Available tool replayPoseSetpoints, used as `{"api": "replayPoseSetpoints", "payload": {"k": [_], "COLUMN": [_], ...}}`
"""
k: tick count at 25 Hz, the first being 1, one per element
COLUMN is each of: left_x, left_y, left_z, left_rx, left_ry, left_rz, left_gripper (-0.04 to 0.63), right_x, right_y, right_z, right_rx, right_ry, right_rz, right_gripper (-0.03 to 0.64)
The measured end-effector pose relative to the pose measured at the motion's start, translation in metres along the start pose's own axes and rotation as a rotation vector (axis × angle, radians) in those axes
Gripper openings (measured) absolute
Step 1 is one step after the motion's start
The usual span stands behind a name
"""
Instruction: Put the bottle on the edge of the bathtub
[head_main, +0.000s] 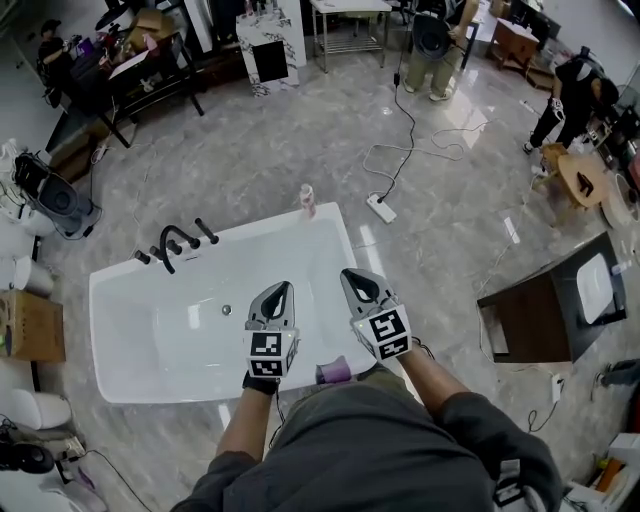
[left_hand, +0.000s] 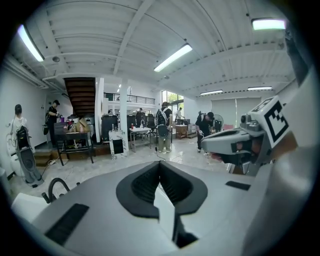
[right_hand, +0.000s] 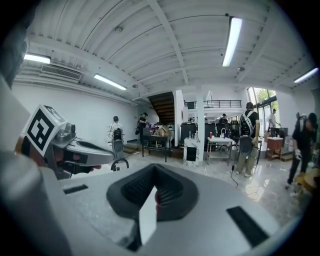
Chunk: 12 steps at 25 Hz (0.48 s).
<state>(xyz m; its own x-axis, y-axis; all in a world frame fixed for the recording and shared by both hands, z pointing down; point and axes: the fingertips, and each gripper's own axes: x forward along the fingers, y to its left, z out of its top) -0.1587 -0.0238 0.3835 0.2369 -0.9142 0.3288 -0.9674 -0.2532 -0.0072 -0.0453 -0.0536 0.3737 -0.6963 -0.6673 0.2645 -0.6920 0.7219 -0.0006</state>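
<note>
A small pink-and-white bottle (head_main: 307, 200) stands upright on the far rim of the white bathtub (head_main: 120, 285). My left gripper (head_main: 277, 291) and right gripper (head_main: 351, 276) hover side by side over the tub's near right part, well short of the bottle. Both have their jaws together with nothing between them. In the left gripper view the left gripper (left_hand: 160, 166) shows its dark pads meeting, with the right gripper (left_hand: 235, 145) beside it. The right gripper view shows the right gripper (right_hand: 155, 171) with its pads meeting too. A purple object (head_main: 334, 372) sits on the near rim, partly hidden by my arms.
A black faucet (head_main: 176, 246) rises from the tub's far left rim. A power strip with a cable (head_main: 381, 208) lies on the floor beyond the tub. A dark vanity with a basin (head_main: 545, 312) stands to the right, a cardboard box (head_main: 30, 325) to the left. People stand at the back.
</note>
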Motion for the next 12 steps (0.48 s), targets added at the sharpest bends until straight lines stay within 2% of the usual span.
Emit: {"api": "replayPoseSetpoints", "payload": {"k": [12], "left_x": [-0.039], "left_y": [-0.030], "left_z": [-0.010], "left_rx": [0.013], "left_ry": [-0.010], "left_rz": [-0.068], "left_gripper": [0.002], "right_x": [-0.026], "right_y": [0.024], "right_z": [0.005], "right_rx": [0.023], "right_ry": [-0.034], "right_rz": [-0.017], "right_gripper": [0.002]}}
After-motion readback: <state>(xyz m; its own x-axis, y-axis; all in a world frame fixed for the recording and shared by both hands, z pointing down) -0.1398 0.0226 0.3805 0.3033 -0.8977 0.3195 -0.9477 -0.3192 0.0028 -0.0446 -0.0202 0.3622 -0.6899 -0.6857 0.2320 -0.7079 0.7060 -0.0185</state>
